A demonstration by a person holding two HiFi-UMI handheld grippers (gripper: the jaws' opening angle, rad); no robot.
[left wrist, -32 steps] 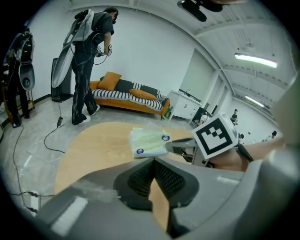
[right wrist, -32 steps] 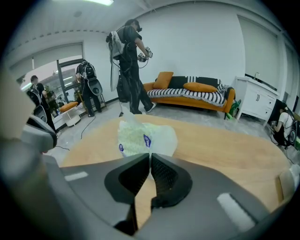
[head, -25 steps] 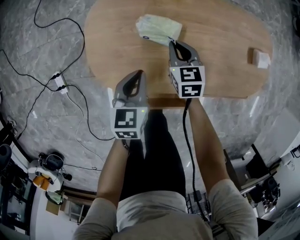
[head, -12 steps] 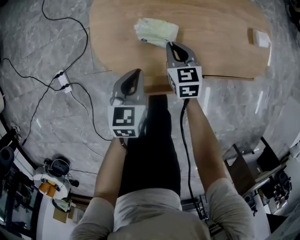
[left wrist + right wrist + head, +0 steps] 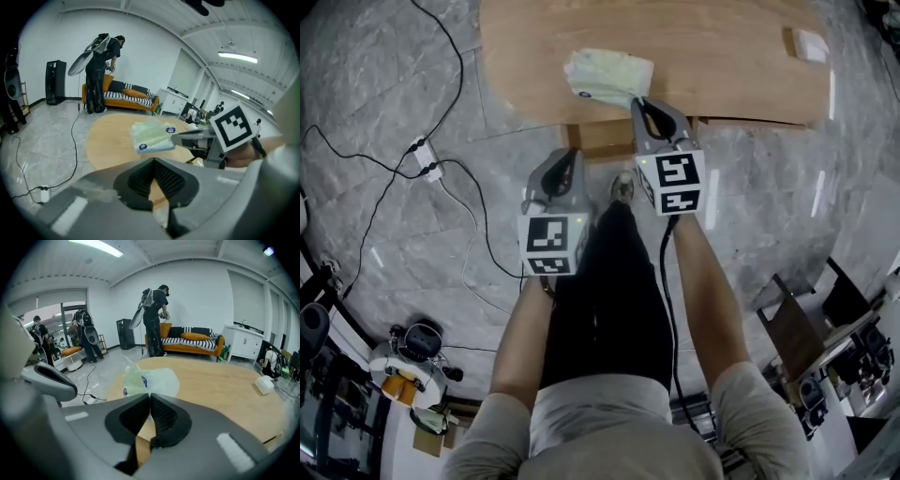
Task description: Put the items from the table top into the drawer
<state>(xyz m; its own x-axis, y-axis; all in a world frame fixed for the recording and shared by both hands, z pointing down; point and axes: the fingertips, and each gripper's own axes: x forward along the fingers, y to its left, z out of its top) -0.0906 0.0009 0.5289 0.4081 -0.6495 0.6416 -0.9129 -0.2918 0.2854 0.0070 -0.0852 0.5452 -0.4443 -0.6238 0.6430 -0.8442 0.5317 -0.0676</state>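
A pale green soft pack [image 5: 607, 73] lies on the oval wooden table [image 5: 722, 66] by its near edge. My right gripper [image 5: 639, 100] is shut on the pack's near edge, and the left gripper view shows its fingers [image 5: 190, 136] at the pack [image 5: 151, 135]. In the right gripper view the pack [image 5: 152, 380] sits just past the closed tips [image 5: 149, 396]. My left gripper [image 5: 573, 155] hangs off the table over the floor. Its jaws [image 5: 153, 160] meet with nothing seen held. A wooden drawer [image 5: 598, 141] sticks out under the table's edge between the grippers. A small white box [image 5: 811, 44] rests far right.
Black cables and a white power strip [image 5: 422, 161] lie on the marble floor at left. The person's legs and a shoe [image 5: 622, 187] are below the drawer. People stand by an orange sofa [image 5: 192, 341] beyond the table. A chair [image 5: 797, 333] stands at right.
Both grippers have drawn back toward the person. The pack has slid with the right gripper to the table's near edge. The left gripper has left the table top.
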